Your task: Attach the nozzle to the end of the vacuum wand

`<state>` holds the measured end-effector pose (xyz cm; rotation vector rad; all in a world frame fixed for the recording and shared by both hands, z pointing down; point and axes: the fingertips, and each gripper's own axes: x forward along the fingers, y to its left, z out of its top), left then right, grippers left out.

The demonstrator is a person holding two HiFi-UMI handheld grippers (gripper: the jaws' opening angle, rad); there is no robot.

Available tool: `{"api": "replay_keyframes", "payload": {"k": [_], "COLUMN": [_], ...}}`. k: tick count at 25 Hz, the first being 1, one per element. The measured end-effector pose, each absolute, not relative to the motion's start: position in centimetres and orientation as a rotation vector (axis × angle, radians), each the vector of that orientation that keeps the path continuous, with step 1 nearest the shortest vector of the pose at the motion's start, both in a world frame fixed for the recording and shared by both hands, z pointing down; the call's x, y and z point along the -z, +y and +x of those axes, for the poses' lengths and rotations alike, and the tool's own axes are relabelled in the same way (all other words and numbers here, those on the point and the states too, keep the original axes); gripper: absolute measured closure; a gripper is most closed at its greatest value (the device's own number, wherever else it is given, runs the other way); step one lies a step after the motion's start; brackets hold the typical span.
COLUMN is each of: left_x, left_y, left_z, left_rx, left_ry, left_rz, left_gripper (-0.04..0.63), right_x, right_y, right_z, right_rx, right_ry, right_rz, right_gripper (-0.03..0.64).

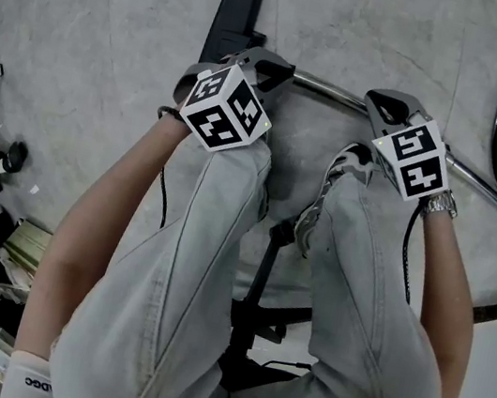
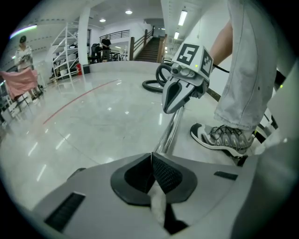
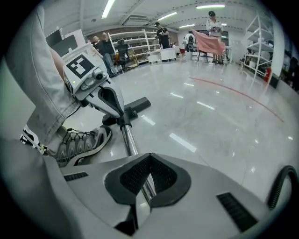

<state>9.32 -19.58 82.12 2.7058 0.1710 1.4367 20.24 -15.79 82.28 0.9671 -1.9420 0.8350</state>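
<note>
left gripper [image 2: 152, 158] and right gripper [image 3: 148, 158] tipped down (jaws together)

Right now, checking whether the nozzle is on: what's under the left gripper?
The black nozzle sticks out beyond the left gripper, and the chrome vacuum wand runs from it to the right gripper. From above, the gripper covers where nozzle and wand meet.

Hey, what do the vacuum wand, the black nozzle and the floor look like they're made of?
The wand: likely polished metal, chrome-like; it mirrors the lights along its tube. The nozzle: probably matte black plastic; dull, no sharp reflections. The floor: glossy pale stone or tile, judging by marbled veins, thin joints and glare.
</note>
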Motion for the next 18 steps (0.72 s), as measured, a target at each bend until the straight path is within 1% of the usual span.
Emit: {"api": "replay_keyframes", "payload": {"k": [8,18], "left_x": [-77.8,-70.7], "left_y": [-20.7,-21.4], "left_z": [8.6,5.5], "left_rx": [-1.272,-1.128], "left_ry": [-0.088,-0.35], "left_rz": [2.594,2.471], "left_gripper": [0.581,0.581], "right_x": [-78.0,-71.0], "right_y": [-15.5,-14.6], "right_z": [21.1,21.1], "right_rx": [-0.931,-1.083], "right_ry": [-1.916,-1.913], "right_rz": [1.049,1.188], "right_gripper": [0.612,0.612]}}
